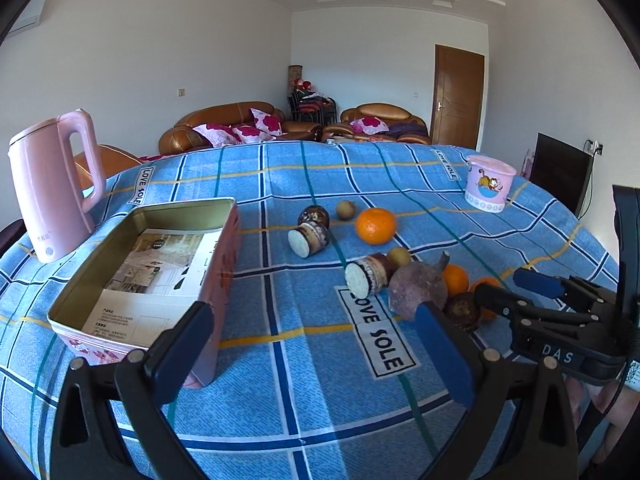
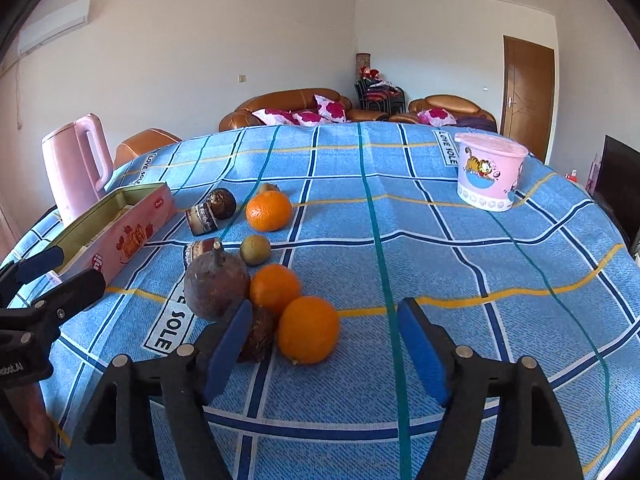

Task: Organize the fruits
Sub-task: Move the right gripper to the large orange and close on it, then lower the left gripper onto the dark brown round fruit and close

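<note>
Both claws are released and grasp nothing: my right claw stands spread just in front of the nearest orange, and my left claw stands spread over bare tablecloth beside the tin box.

The nearest orange lies between my right fingers but nearer the left one, touching a dark brown fruit and just beside a second orange and a large purple-brown fruit. A third orange and 2 small green fruits sit further back.

Risks, as I judge them:
1. Closing off-centre would clip the dark brown fruit and roll it away.
2. Nudging the packed cluster would scatter the round fruit toward the table edge.
3. The right claw's path to the box crosses the left claw; they could collide.
</note>
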